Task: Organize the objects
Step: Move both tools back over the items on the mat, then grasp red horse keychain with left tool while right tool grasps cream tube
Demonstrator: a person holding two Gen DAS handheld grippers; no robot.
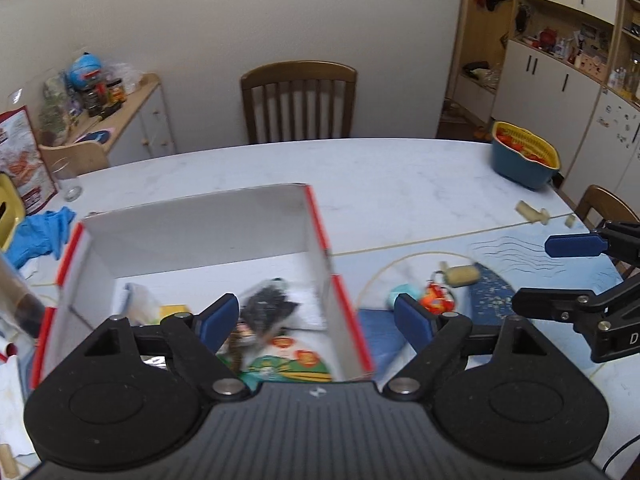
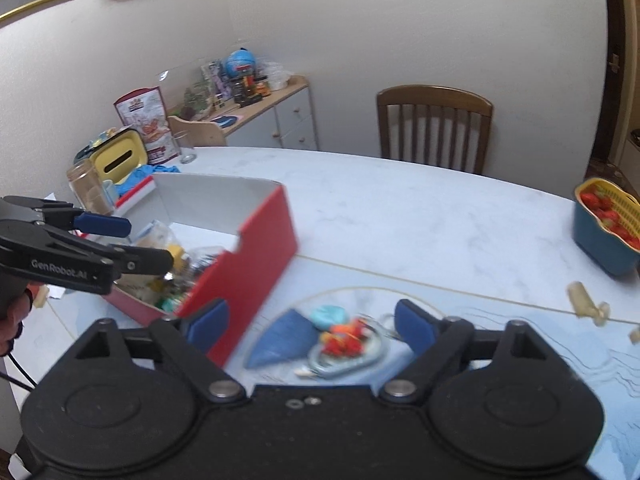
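Left gripper (image 1: pixel 316 320) hangs over the near end of the box (image 1: pixel 192 236), fingers spread wide, nothing between them; its right finger (image 1: pixel 412 316) sits outside the box's right wall, left finger over the inside. Box is red outside, white inside, open top, on the desk (image 1: pixel 400 176); inside: a black bag (image 1: pixel 268 304), a green printed pack (image 1: pixel 288 364), other clutter too blurred to name.

Right gripper (image 2: pixel 312 326) also spread apart and empty; it hovers over the small pile just right of the box: carabiner (image 2: pixel 348 360), red-orange toy (image 2: pixel 346 338) lying on it, teal blob (image 2: pixel 328 316) touching the toy, blue cloth (image 2: pixel 284 340) beside them next to the box wall (image 2: pixel 248 264). Pile is motion-blurred; all of it lies on the desk, outside the box.

Left view also shows a cork roll (image 1: pixel 462 275) just behind the pile, and the right gripper's fingers entering from the right edge.

Elsewhere on the desk: blue basket with yellow strainer (image 2: pixel 604 224) holding red items at the far right; beige plastic piece (image 2: pixel 586 300) on the seam line, well apart from the pile; blue glove (image 1: pixel 40 236), glass (image 1: pixel 66 178) and yellow bin (image 2: pixel 116 158) left of the box.

Chair (image 1: pixel 298 100) at the far side.
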